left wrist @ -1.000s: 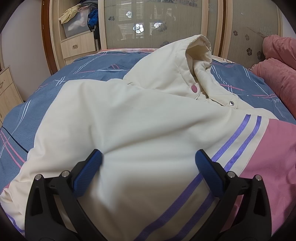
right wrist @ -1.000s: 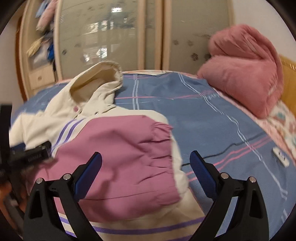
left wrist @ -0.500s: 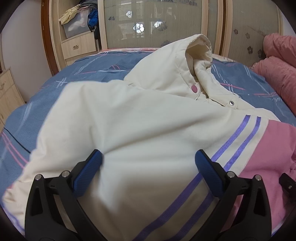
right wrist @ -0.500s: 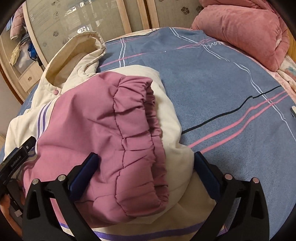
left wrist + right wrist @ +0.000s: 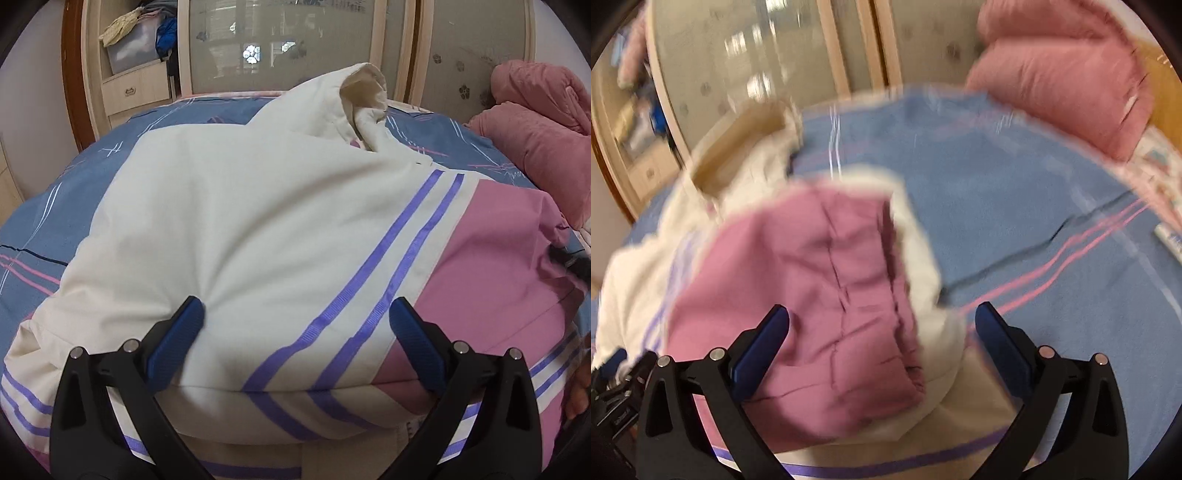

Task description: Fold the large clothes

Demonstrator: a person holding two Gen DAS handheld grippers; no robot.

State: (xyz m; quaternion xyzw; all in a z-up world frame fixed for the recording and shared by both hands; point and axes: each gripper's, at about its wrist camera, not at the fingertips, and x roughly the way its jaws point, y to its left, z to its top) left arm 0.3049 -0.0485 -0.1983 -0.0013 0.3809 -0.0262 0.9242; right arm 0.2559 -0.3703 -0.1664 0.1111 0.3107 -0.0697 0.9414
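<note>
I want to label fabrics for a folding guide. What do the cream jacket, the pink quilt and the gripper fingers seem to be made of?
Cream jacket: smooth matte woven cloth, seemingly padded, as it puffs in soft bulges; its purple stripes look like ribbed ribbon.
Pink quilt: fuzzy, plush-looking, perhaps fleece.
Left gripper fingers: blue ridged pads, likely rubber, on black, probably plastic arms.

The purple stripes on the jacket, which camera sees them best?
The left wrist view. There the purple stripes run sharp and close across the cream jacket, right up to the open left claw. The right wrist view is blurry and shows only faint stripes at the jacket's edges.
</note>
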